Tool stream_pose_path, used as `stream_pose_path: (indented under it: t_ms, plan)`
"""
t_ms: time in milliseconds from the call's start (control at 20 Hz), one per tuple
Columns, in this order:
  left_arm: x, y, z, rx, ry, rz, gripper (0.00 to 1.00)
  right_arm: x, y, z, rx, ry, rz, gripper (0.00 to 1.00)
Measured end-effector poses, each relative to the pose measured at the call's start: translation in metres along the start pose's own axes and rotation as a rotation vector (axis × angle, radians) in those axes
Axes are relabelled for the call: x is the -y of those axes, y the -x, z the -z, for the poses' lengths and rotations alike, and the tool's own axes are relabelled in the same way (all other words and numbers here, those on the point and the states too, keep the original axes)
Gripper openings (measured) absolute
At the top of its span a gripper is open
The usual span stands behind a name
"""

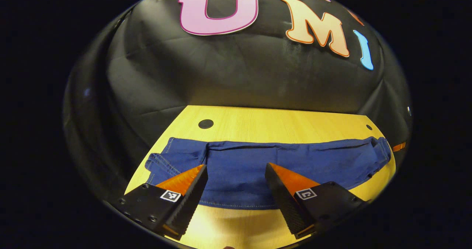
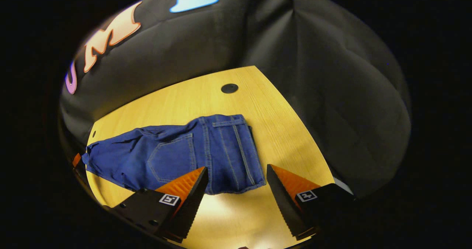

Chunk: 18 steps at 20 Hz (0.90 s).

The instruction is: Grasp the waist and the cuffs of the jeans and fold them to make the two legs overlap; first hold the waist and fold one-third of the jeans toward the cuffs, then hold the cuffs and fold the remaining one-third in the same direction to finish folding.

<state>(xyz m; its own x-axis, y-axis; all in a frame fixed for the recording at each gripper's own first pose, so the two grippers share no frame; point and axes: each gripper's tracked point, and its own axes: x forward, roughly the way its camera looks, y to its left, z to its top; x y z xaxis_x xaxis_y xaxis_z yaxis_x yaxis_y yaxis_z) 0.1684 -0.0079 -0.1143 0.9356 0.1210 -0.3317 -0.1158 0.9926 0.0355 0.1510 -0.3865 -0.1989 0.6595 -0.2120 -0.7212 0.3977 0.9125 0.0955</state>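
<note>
The blue jeans [image 1: 280,164] lie flat in a long band across the yellow wooden table [image 1: 276,121]. In the right gripper view the jeans [image 2: 173,156] show a back pocket, and a seamed flap lies folded over their right end. My left gripper [image 1: 236,166] hangs open over the near hem of the jeans, and no cloth is between its fingers. My right gripper [image 2: 236,167] is also open, over the near right corner of the jeans and holding nothing. A small part of the right gripper [image 1: 399,146] shows past the jeans' far right end.
A round black hole [image 1: 205,124] sits in the tabletop behind the jeans, and a smaller hole [image 1: 369,127] lies near the far right corner. Black cloth walls close in behind and beside the table. Bare wood runs along the near edge [image 2: 228,212].
</note>
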Motion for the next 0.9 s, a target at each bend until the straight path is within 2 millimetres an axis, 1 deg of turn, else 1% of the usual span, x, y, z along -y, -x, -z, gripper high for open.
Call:
stream_pose_path:
  t_ms: [50, 150, 200, 250, 350, 400, 450, 500, 550, 600, 650, 700, 750, 800, 850, 900]
  plan:
    - [0.001, 0.006, 0.004, -0.002, -0.011, -0.010, 0.96, 0.004, -0.008, 0.006, -0.022, 0.001, -0.004, 0.99]
    - [0.009, 0.014, 0.011, -0.010, -0.022, -0.007, 0.96, 0.004, -0.020, 0.016, -0.068, 0.005, -0.028, 0.99]
    - [0.014, 0.017, 0.015, -0.017, -0.016, 0.006, 0.96, 0.003, -0.024, 0.019, -0.081, 0.000, -0.041, 0.94]
    - [0.019, 0.020, 0.019, -0.023, -0.010, 0.015, 0.96, 0.001, -0.027, 0.020, -0.086, -0.005, -0.052, 0.99]
    - [0.024, 0.022, 0.024, -0.029, -0.007, 0.021, 0.96, -0.004, -0.030, 0.022, -0.085, 0.010, -0.064, 0.99]
    - [0.026, 0.023, 0.026, -0.030, -0.012, 0.020, 0.97, -0.004, -0.030, 0.022, -0.085, 0.020, -0.066, 0.95]
    - [0.028, 0.025, 0.026, -0.030, -0.018, 0.024, 0.97, -0.005, -0.030, 0.023, -0.087, 0.025, -0.067, 0.99]
    - [0.030, 0.024, 0.026, -0.032, -0.023, 0.027, 0.97, -0.005, -0.033, 0.025, -0.089, 0.022, -0.068, 0.98]
    - [0.031, 0.025, 0.027, -0.034, -0.027, 0.029, 0.96, -0.005, -0.035, 0.026, -0.095, 0.017, -0.070, 0.93]
    - [0.032, 0.025, 0.026, -0.034, -0.033, 0.033, 0.97, -0.005, -0.036, 0.028, -0.101, 0.011, -0.071, 0.98]
    - [0.033, 0.025, 0.025, -0.031, -0.039, 0.034, 0.97, -0.005, -0.037, 0.026, -0.091, 0.010, -0.070, 0.97]
    - [0.034, 0.025, 0.023, -0.027, -0.045, 0.036, 0.97, -0.004, -0.037, 0.028, -0.097, 0.014, -0.066, 0.89]
    - [0.035, 0.024, 0.023, -0.026, -0.050, 0.041, 0.96, -0.003, -0.037, 0.027, -0.087, 0.013, -0.064, 0.89]
    - [0.037, 0.023, 0.023, -0.029, -0.054, 0.047, 0.96, -0.006, -0.038, 0.029, -0.085, 0.002, -0.072, 0.89]
    - [0.038, 0.022, 0.024, -0.032, -0.057, 0.052, 0.96, -0.009, -0.039, 0.029, -0.088, -0.006, -0.069, 0.87]
    - [0.040, 0.021, 0.023, -0.033, -0.057, 0.058, 0.96, -0.011, -0.041, 0.029, -0.084, -0.008, -0.074, 0.63]
